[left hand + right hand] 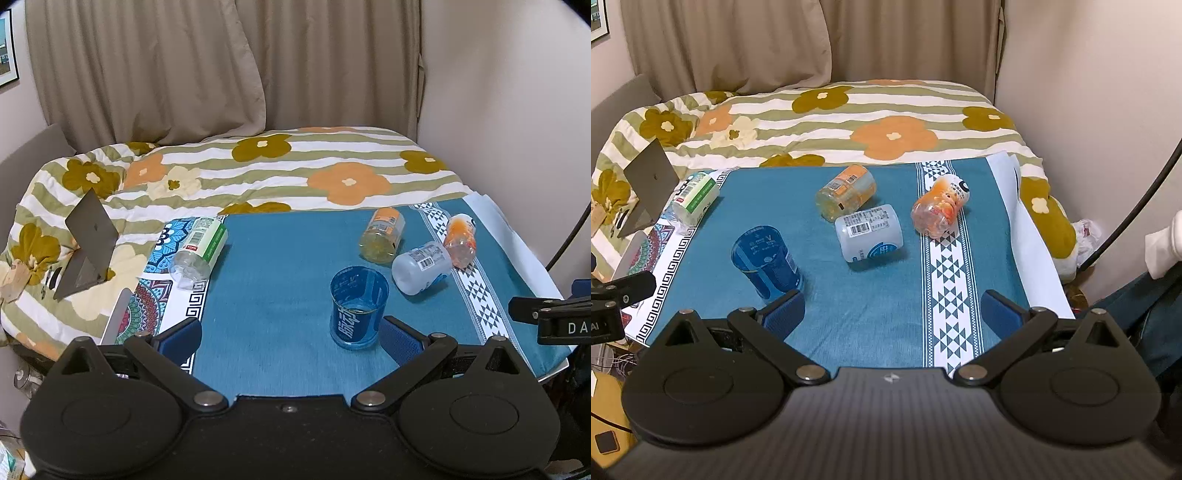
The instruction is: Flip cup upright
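A blue translucent cup [358, 306] stands upright on the teal cloth, mouth up; it also shows in the right wrist view [766, 260]. My left gripper [291, 338] is open and empty, its right finger pad [400, 341] just beside the cup's base. My right gripper [894, 314] is open and empty, low over the cloth, with the cup just beyond its left finger pad [785, 312]. Several cut bottle cups lie on their sides: a yellow one [846, 197], a white one [870, 232], an orange one [940, 208] and a green-labelled one [692, 201].
The teal cloth [871, 302] covers a small table against a bed with a flowered quilt [849, 118]. An open laptop [86, 245] rests on the bed at left. A wall and a black cable [1137, 195] are at the right.
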Tool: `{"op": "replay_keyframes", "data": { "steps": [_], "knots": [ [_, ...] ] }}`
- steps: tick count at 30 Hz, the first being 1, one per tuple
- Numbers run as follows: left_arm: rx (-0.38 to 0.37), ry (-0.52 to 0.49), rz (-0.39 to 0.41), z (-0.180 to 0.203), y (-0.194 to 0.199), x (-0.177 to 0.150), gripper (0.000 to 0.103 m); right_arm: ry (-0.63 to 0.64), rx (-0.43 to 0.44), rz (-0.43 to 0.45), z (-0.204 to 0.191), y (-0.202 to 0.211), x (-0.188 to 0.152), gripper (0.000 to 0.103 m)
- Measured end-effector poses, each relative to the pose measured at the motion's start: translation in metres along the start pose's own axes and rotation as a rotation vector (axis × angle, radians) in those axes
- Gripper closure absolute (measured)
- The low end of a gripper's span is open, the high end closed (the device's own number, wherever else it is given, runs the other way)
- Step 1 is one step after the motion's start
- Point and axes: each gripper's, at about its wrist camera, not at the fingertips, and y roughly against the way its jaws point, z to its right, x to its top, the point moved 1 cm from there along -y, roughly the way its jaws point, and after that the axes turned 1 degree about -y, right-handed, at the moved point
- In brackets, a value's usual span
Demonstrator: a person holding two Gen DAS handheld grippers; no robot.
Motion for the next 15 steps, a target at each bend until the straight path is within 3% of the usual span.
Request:
{"op": "replay_keyframes", "data": {
  "steps": [15],
  "knots": [
    [0.010, -0.006, -0.005, 0.0022, -0.0034, -0.0021, 0.000, 0.002, -0.008, -0.011, 0.0024, -0.0048, -0.0025, 0.000]
  ]
}}
